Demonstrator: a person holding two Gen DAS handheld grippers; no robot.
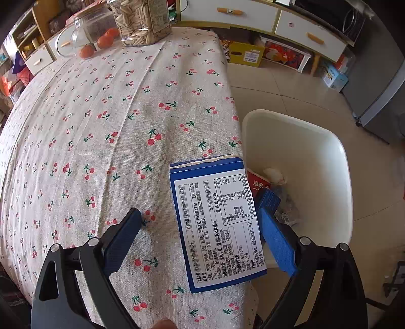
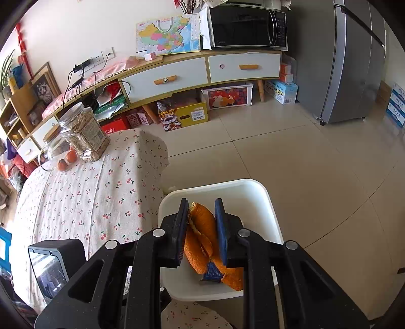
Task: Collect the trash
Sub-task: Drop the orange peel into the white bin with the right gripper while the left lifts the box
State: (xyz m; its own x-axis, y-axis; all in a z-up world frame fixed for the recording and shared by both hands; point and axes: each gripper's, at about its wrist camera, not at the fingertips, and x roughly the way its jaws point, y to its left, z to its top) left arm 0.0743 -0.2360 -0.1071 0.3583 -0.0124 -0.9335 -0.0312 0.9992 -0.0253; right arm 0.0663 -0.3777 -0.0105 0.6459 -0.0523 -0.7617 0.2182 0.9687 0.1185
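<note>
A flat blue box (image 1: 215, 222) with a white printed label lies at the right edge of the cherry-print tablecloth (image 1: 101, 126). My left gripper (image 1: 200, 210) stands open around it: the right pad (image 1: 276, 238) is close beside the box's edge and the left pad (image 1: 124, 240) is well clear of it. A white bin (image 1: 303, 141) stands on the floor next to the table, holding a red wrapper (image 1: 258, 182) and crumpled paper (image 1: 274, 174). My right gripper (image 2: 201, 205) is shut on orange peel (image 2: 200, 227) and hangs over the bin (image 2: 253, 192).
At the table's far end stand a jar of seeds (image 1: 141, 22), a glass jar (image 1: 83, 33) and oranges (image 1: 105, 40). A low cabinet (image 2: 202, 73) with boxes under it lines the wall. A fridge (image 2: 354, 63) stands at the right, with tiled floor (image 2: 303, 151) between.
</note>
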